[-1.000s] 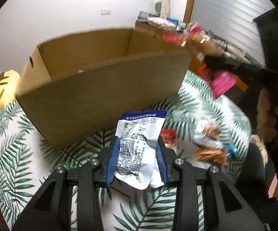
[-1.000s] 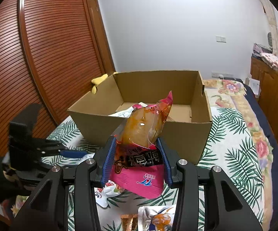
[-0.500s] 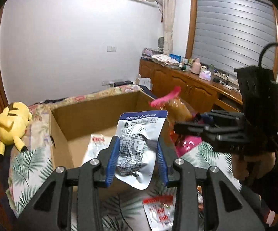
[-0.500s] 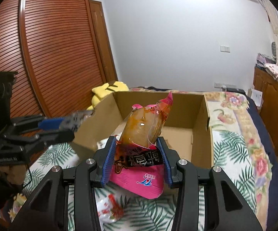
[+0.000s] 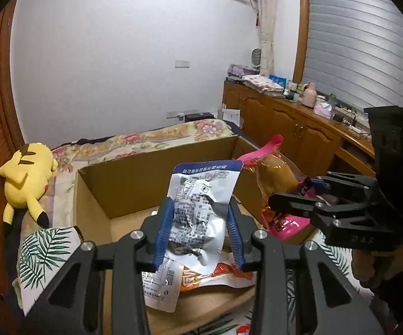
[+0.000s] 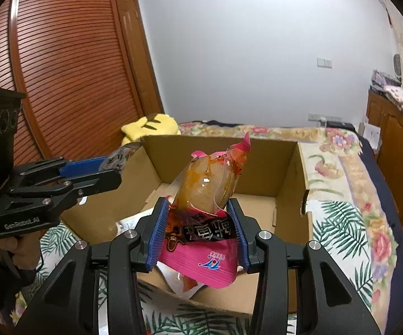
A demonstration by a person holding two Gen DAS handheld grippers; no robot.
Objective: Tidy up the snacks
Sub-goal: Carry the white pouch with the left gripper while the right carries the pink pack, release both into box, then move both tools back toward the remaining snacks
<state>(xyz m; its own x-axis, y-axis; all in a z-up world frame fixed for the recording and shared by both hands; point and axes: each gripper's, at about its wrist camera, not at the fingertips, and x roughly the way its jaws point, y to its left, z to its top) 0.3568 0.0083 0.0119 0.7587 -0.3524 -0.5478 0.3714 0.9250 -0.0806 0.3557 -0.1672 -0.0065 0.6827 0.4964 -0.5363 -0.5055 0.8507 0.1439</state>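
My left gripper (image 5: 198,234) is shut on a white and blue snack packet (image 5: 198,212) and holds it above the open cardboard box (image 5: 134,178). My right gripper (image 6: 198,234) is shut on a pink and brown snack packet (image 6: 207,217), also held over the box (image 6: 288,173). Each gripper shows in the other's view: the right gripper (image 5: 299,192) at the box's right wall, the left gripper (image 6: 109,170) at its left wall. Two snack packets (image 5: 173,276) lie on the box floor.
The box stands on a bed with a palm-leaf cover (image 6: 338,231). A yellow plush toy (image 5: 28,173) lies at the bed's left side. Wooden cabinets (image 5: 291,128) stand on the right, a slatted wardrobe (image 6: 61,69) on the left. A red packet (image 5: 243,329) lies outside the box.
Both grippers rose from beside the box to above its opening, each still holding its packet. The box interior came into view.
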